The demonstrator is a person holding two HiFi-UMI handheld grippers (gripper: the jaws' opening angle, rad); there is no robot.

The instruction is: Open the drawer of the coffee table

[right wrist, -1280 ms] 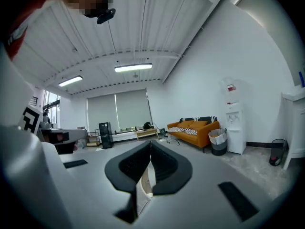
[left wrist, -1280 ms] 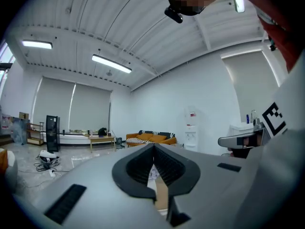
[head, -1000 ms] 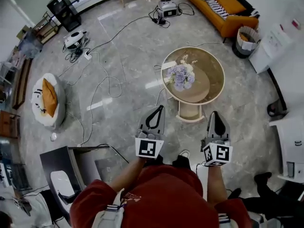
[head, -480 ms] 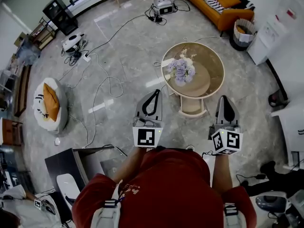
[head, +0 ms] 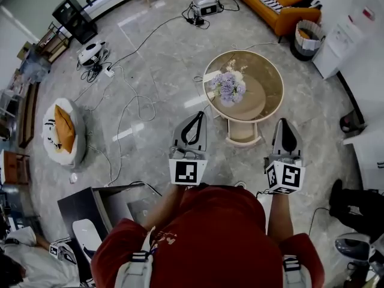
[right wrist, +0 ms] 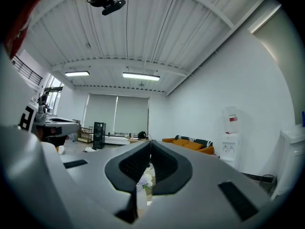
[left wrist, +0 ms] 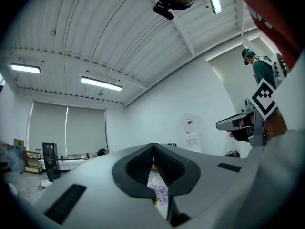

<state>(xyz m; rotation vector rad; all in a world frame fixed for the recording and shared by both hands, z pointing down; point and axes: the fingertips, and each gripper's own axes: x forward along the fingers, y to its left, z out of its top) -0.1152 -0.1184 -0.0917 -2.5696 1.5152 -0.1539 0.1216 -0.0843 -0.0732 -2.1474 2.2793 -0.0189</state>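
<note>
The round glass-topped coffee table [head: 273,83] stands ahead on the marble floor, with a bunch of purple flowers [head: 228,89] on it. Its drawer [head: 243,134] juts out of the near side, towards me. My left gripper [head: 197,114] is held level to the left of the drawer, jaws shut and empty. To the drawer's right my right gripper [head: 284,122] is also shut and empty. Neither touches the table. In the left gripper view the closed gripper [left wrist: 153,146] frames the flowers [left wrist: 159,191]. The right gripper view shows the same past its closed gripper [right wrist: 150,142].
An orange sofa [head: 270,2] and a bin [head: 307,38] stand behind the table, white cabinets [head: 342,41] to the right. Cables [head: 129,110] trail across the floor on the left. A white beanbag [head: 60,131] and a dark case [head: 90,206] lie at the left.
Both grippers have risen a little, still shut and empty. The table and its drawer have not moved.
</note>
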